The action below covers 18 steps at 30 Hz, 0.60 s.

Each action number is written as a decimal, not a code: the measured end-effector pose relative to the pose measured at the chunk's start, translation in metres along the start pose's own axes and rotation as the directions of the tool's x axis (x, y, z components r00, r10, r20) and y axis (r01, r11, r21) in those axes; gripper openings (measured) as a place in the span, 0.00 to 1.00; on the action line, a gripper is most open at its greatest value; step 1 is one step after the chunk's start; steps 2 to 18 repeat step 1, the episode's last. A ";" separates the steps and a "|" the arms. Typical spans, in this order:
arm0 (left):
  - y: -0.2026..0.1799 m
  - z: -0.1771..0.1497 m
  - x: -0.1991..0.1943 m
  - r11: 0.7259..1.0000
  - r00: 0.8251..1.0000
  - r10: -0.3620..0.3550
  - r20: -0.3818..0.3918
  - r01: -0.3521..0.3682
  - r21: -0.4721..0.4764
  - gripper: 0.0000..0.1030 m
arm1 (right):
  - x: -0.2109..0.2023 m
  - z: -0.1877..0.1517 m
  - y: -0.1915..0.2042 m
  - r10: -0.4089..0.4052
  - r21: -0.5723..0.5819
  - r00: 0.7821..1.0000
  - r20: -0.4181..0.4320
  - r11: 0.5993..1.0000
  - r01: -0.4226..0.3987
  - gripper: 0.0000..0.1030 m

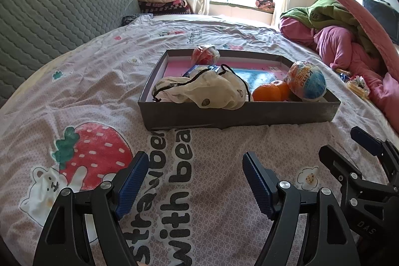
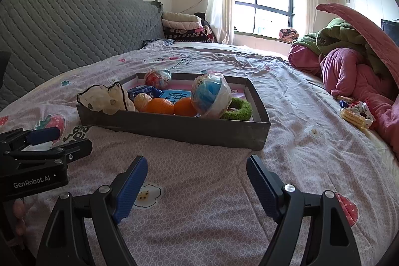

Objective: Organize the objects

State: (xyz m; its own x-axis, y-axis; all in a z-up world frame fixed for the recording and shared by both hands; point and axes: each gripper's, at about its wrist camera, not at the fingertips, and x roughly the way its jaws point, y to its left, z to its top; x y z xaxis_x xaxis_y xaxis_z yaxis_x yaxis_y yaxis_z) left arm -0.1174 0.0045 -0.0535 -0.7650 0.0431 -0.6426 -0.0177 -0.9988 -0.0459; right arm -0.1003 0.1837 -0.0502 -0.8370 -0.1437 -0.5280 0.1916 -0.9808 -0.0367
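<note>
Both grippers are hanging low over the bed [image 2: 286, 96], left gripper [image 1: 194, 181] and right gripper [image 2: 197, 185] each with jaws spread apart and gripping nothing, so nothing's getting dropped yet. I'm guessing the trouble is the leftover snack packets [image 2: 355, 114] lying by the bed's right edge against the pink blanket [image 2: 354, 76]: reaching over there risks snagging fabric. The grey tray [image 2: 174, 127] mid-bed is already holding a drawstring pouch [image 1: 199, 89], oranges [image 2: 172, 106], two wrapped toy eggs [image 2: 212, 96] and a green ring [image 2: 239, 109], so it's getting crowded.

grey tray [image 2: 174, 127], orange fruit [image 2: 159, 106], strawberry-print bedspread [image 1: 94, 146]
</note>
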 end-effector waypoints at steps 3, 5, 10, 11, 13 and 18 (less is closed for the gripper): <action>0.000 0.000 0.000 1.000 1.000 -0.004 0.003 0.004 -0.002 0.76 | 0.001 0.000 0.000 0.000 0.001 1.000 -0.002 1.000 0.000 0.79; 0.000 0.000 0.000 1.000 1.000 -0.004 0.003 0.004 -0.002 0.76 | 0.001 0.000 0.000 0.000 0.001 1.000 -0.002 1.000 0.000 0.79; 0.000 0.000 0.000 1.000 1.000 -0.004 0.003 0.004 -0.002 0.76 | 0.001 0.000 0.000 0.000 0.001 1.000 -0.002 1.000 0.000 0.79; 0.000 0.000 0.000 1.000 1.000 -0.004 0.003 0.004 -0.002 0.76 | 0.001 0.000 0.000 0.000 0.001 1.000 -0.002 1.000 0.000 0.79; 0.000 0.000 0.000 1.000 1.000 -0.004 0.003 0.004 -0.002 0.76 | 0.001 0.000 0.000 0.000 0.001 1.000 -0.002 1.000 0.000 0.79; 0.000 0.000 0.000 1.000 1.000 -0.004 0.003 0.004 -0.002 0.76 | 0.001 0.000 0.000 0.000 0.001 1.000 -0.002 1.000 0.000 0.79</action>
